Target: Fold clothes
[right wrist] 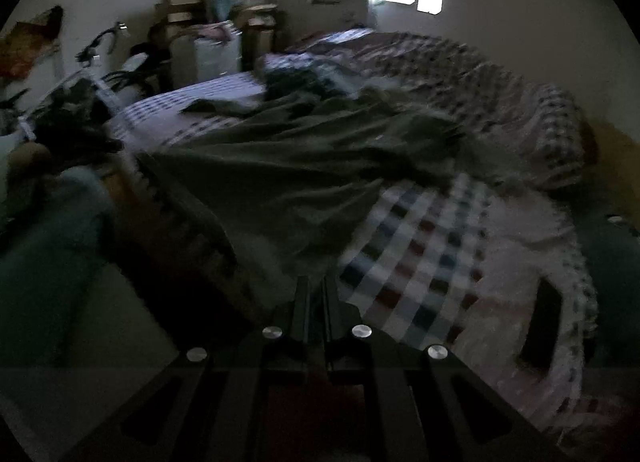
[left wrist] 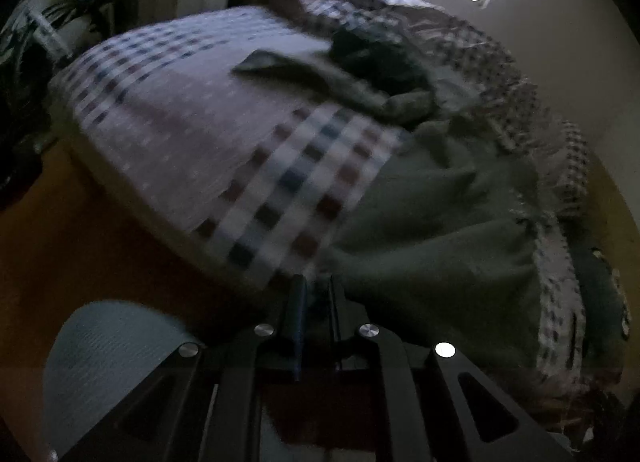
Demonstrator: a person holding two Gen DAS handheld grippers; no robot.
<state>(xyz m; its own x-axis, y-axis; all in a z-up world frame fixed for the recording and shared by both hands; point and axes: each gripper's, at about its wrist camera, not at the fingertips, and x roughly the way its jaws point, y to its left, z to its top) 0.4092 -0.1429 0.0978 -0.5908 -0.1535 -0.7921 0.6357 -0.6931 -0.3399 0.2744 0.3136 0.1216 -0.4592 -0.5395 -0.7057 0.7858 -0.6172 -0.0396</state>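
Note:
A dark olive-green garment (left wrist: 432, 230) lies spread and wrinkled on a bed with a checked cover (left wrist: 192, 110). My left gripper (left wrist: 316, 286) is shut on the garment's near edge at the bed's side. In the right wrist view the same garment (right wrist: 288, 166) stretches away across the bed, and my right gripper (right wrist: 316, 286) is shut on its near hem. A sleeve or flap (left wrist: 288, 70) lies flat further up the bed. Both views are dim and blurred.
A pile of dark clothes (left wrist: 380, 58) sits at the far end of the bed by a patterned blanket (left wrist: 480, 46). Boxes and clutter (right wrist: 208, 42) stand against the far wall. A bicycle (right wrist: 80, 78) stands left of the bed. Orange floor (left wrist: 60, 230) lies below.

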